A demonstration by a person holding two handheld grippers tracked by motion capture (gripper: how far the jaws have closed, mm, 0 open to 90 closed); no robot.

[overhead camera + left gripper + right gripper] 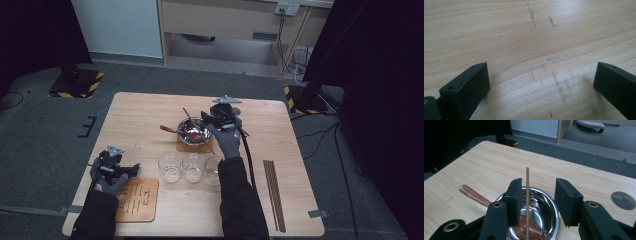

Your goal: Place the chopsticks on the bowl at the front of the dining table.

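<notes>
- High view: a pale wooden surface (150, 112) stands on grey carpet. Near its middle, a shiny round steel bowl (192, 131) sits on a small brown wooden coaster (181, 146), with a reddish-brown wooden spoon (175, 130) lying in it, handle pointing left over the rim. A thin brown wooden chopstick (188, 116) leans in the bowl, its upper end slanting to the far left.
- The right hand-held gripper (212, 119) hovers just right of the bowl, held by a grey-gloved hand (227, 142) whose dark sleeve comes in from the near edge.
- Three clear drinking glasses (191, 168) stand in a row just near of the bowl. More brown chopsticks (274, 192) lie together by the right edge, well apart from the bowl.
- The left hand-held gripper (131, 169) rests low at the near left, beside a flat brown wooden board (137, 200).
- Left gripper view: the left hand-held gripper (541, 82) has its two black jaws spread wide, with bare scuffed wood of the surface (529, 37) between them and nothing in its grasp.
- Right gripper view: the right hand-held gripper (537, 198) looks down over the steel bowl (549, 212). Its jaws stand partly open. The chopstick (527, 195) rises upright in the gap, close against the left jaw and clear of the right one, so the pads do not clamp it. The spoon (472, 194) lies below, its blade in the bowl and its handle reaching left.
</notes>
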